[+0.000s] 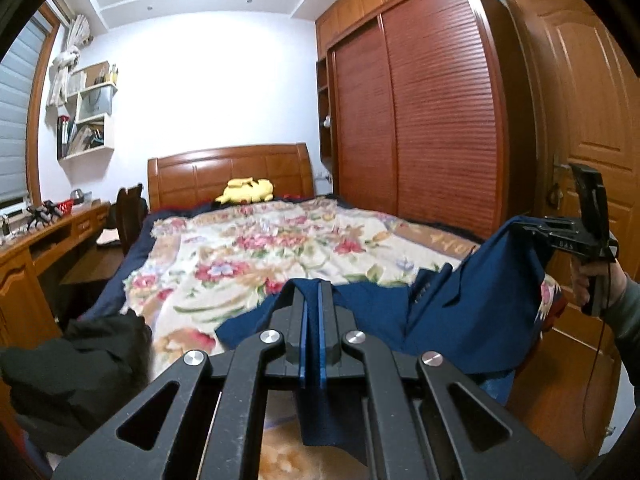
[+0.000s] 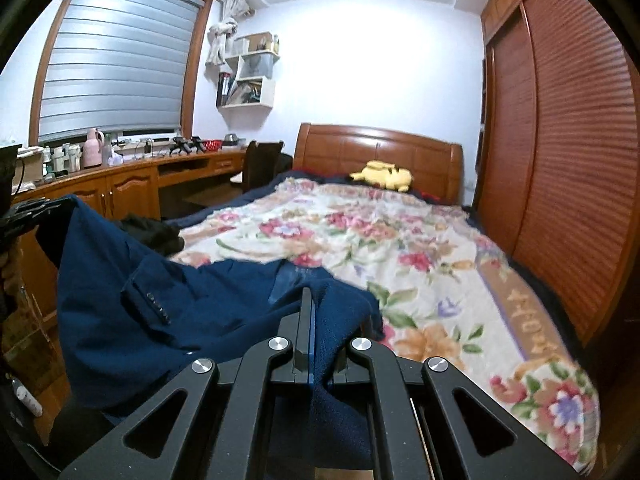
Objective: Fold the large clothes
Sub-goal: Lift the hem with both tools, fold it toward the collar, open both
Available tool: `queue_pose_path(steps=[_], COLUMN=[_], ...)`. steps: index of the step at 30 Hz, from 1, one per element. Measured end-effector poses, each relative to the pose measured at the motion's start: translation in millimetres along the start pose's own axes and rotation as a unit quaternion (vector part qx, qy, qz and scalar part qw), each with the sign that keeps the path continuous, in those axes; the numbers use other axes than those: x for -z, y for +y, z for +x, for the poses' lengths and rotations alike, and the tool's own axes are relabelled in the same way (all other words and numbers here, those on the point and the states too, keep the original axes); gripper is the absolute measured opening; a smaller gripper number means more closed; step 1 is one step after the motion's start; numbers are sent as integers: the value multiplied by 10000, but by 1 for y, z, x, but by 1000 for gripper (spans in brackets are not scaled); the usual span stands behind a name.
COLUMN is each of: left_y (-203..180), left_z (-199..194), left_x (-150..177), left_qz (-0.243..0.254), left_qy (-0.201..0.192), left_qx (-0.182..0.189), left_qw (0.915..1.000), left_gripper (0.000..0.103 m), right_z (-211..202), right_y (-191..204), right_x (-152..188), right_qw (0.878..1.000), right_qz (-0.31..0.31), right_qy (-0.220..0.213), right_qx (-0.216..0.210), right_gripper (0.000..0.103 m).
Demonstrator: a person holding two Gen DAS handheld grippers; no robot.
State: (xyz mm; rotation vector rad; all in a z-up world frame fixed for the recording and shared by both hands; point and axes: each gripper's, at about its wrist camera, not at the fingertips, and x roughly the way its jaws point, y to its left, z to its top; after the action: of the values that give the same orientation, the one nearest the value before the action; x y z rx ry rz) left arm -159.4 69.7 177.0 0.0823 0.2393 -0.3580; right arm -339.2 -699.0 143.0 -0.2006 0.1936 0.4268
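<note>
Above the bed's (image 2: pixel 460 280) near edge, a blue jacket (image 2: pixel 180 300) is pinched by the left gripper (image 1: pixel 313 292) and right gripper (image 2: pixel 310 300), with open bedspread beyond.

text: "HOME", seen upside down | on: orange border of floral blanket (image 2: pixel 400 240), near the wardrobe (image 2: pixel 568 160) | other lettering: too blurred to be read

A bed (image 2: pixel 460 264) fills the middle of the room, with a plush toy (image 2: pixel 383 176) at its headboard end. A jacket (image 2: pixel 192 312) hangs over its foot end, held up between two grippers. A wardrobe (image 1: pixel 420 112) stands right of the bed, a desk (image 2: pixel 132 184) left.
</note>
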Motion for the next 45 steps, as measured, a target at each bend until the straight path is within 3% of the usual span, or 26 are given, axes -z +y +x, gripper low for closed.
queue_pose_path(steps=[8, 16, 28, 38, 45], left_y=[9, 21, 81, 125, 145], left_z=[-26, 18, 151, 225, 273], left_x=[-28, -13, 46, 57, 58], left_qz=[-65, -138, -718, -972, -1010], left_qy=[-324, 66, 1001, 1144, 1235], left_qx=[-93, -298, -838, -1145, -1286], left_qw=[9994, 9994, 9888, 9820, 9788], left_gripper=[4, 4, 4, 4, 4], right_z=[-35, 0, 168, 280, 338], right_y=[-7, -6, -30, -58, -63], right_x=[-1, 19, 47, 18, 18], right_qw=[9990, 9998, 9956, 9933, 9910], right_qz=[-57, -102, 195, 441, 354], right_qy=[-437, -139, 824, 951, 1133], right_qx=[33, 96, 397, 478, 621], right_gripper=[3, 3, 3, 3, 3])
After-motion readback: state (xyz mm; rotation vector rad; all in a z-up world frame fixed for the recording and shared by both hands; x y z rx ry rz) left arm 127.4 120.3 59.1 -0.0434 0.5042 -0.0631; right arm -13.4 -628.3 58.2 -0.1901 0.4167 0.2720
